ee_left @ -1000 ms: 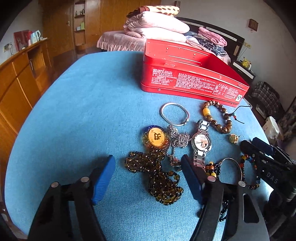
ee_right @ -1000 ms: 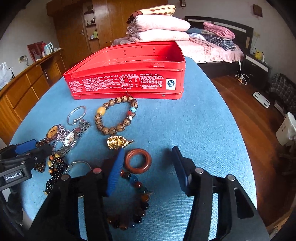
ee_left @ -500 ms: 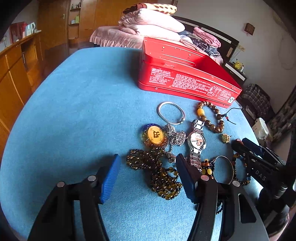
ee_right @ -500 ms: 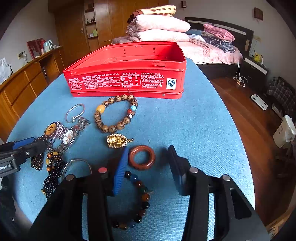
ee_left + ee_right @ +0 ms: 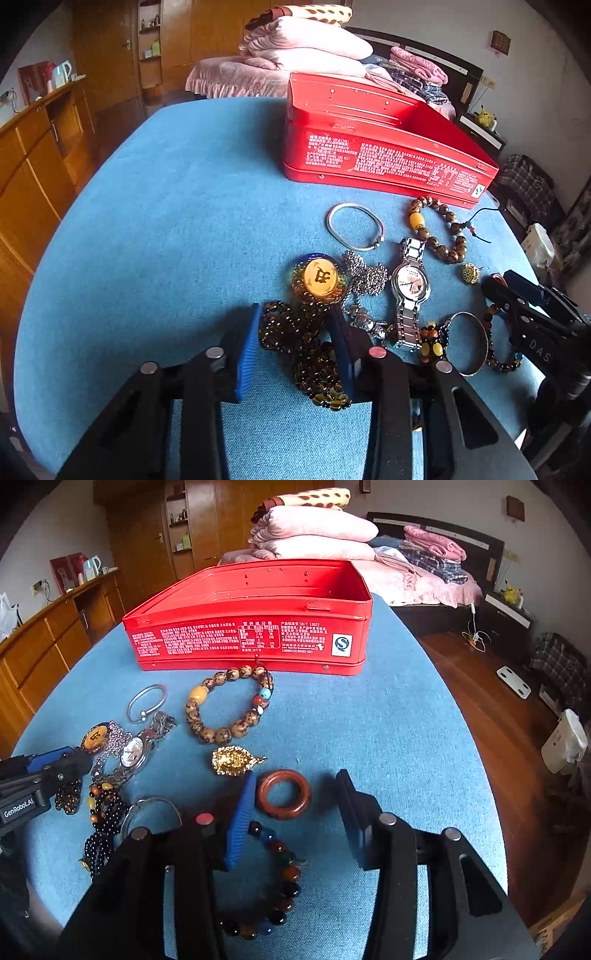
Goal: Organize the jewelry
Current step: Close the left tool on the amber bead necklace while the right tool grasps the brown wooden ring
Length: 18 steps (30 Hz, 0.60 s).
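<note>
- Left gripper (image 5: 295,325): black frame, ribbed blue pads; jaws closing around a heap of small glossy amber-brown beads, the bead necklace (image 5: 310,354), which lies between them.
- Just beyond its tips: round gold medallion (image 5: 320,278); to the right, a steel-link watch (image 5: 410,288) and a plain silver bangle (image 5: 355,226).
- Right gripper (image 5: 295,794): jaws apart, straddling a smooth reddish-brown ring (image 5: 283,794); the ring sits beside the blue left pad, clear of the other.
- Ahead of it: filigree gold pendant (image 5: 232,761), speckled wooden bead bracelet (image 5: 231,705).
- Farther ahead: open red tin box (image 5: 251,642), printed wall, on blue cloth (image 5: 388,720).
</note>
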Each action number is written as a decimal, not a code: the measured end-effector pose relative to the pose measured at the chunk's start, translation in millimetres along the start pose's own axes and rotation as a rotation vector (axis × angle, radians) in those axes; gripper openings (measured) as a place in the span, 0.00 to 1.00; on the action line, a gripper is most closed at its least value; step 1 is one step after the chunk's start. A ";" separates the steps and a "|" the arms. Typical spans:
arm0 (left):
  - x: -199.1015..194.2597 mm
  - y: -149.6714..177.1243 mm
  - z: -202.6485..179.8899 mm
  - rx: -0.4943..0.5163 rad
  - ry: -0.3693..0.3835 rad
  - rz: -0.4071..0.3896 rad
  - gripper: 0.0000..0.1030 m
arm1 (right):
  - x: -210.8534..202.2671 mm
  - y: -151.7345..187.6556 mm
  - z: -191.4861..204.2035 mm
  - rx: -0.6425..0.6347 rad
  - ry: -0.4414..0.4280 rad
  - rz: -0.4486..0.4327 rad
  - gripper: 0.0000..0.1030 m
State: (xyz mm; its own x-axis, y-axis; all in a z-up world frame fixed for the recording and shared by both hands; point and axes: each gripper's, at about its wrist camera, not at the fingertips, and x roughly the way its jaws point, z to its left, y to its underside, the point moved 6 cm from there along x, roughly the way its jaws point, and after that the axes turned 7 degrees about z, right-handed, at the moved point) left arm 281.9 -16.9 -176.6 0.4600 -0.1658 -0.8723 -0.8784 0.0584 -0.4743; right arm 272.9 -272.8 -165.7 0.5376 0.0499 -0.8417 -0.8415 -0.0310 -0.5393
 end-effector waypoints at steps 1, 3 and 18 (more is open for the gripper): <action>-1.5 1.2 1.9 -0.005 0.011 -0.002 0.33 | 0.2 -0.5 -0.5 0.003 -0.003 0.003 0.42; -4.5 3.8 7.3 -0.022 0.034 -0.005 0.32 | 0.2 -1.2 -0.2 0.002 -0.006 0.004 0.42; -18.0 -4.1 19.8 -0.062 0.037 -0.042 0.08 | -5.3 -2.7 -9.6 0.036 -0.031 -0.006 0.28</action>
State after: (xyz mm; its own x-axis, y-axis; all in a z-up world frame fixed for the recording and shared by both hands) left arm 279.7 5.3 -161.3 0.4926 -0.2030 -0.8462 -0.8653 -0.0103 -0.5012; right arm 272.8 -282.6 -160.0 0.5415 0.0808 -0.8368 -0.8398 0.0056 -0.5428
